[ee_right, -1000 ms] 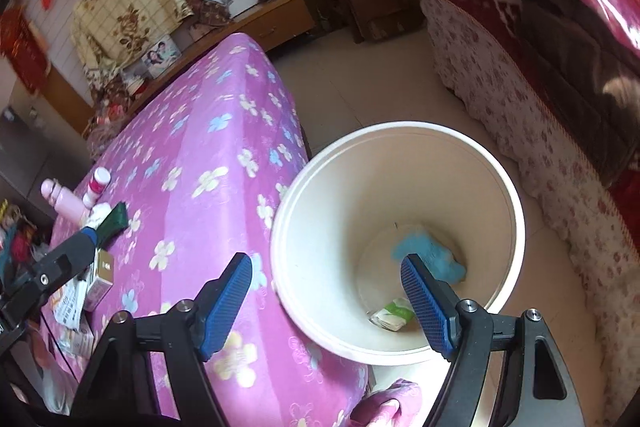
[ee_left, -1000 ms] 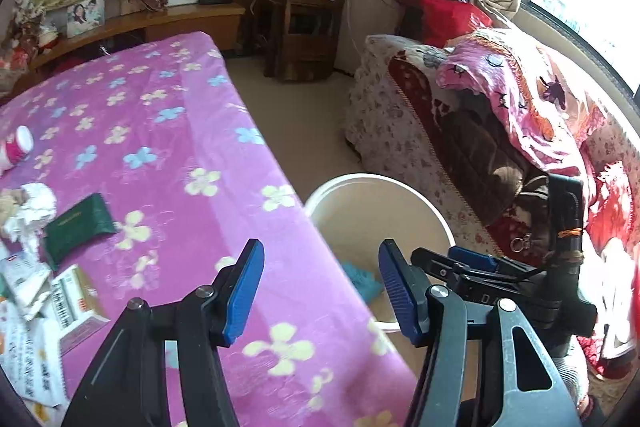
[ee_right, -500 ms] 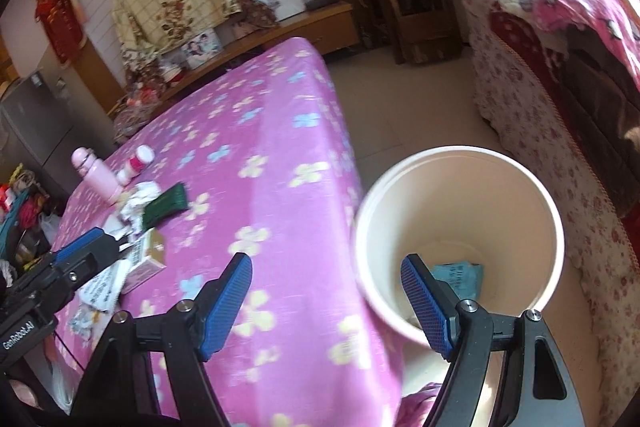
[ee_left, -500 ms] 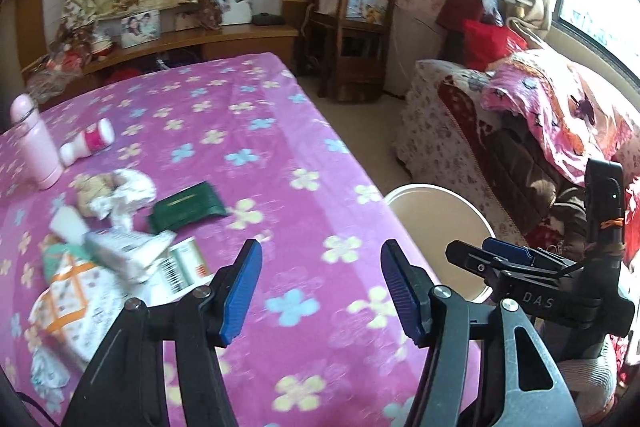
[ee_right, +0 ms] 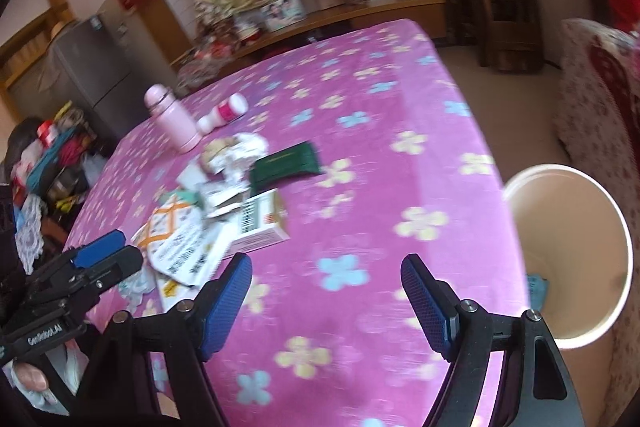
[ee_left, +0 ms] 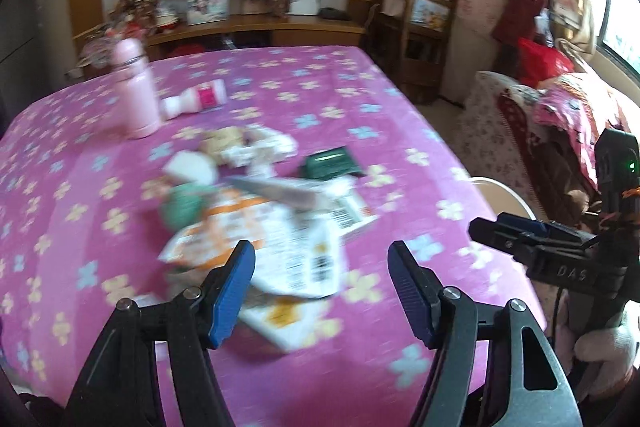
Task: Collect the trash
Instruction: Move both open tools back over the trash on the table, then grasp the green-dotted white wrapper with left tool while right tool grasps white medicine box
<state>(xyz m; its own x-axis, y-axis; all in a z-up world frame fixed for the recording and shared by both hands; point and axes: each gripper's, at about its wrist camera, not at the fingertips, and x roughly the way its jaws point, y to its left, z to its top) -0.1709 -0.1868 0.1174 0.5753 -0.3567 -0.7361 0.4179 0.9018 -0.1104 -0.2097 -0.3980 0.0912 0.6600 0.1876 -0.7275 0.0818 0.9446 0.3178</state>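
— Any lettering you can actually read?

— Two bits, both on the tools. In the left wrist view, the right claw [ee_left: 520, 227] reaches in from the right edge, and its black body carries pale letters "DAS"; what follows is cut off.

— And from the other side?

— In the right wrist view, the left claw [ee_right: 108, 259] shows at the lower left, with "GenRobot.AI" in white on its black arm.

— What about the packaging on the counter [ee_right: 360, 187]?

— The white carton [ee_right: 260, 223] has a barcode and dark print, and the printed sheet [ee_right: 188, 255] beside it has lines of text, but all of it is too blurred to read.
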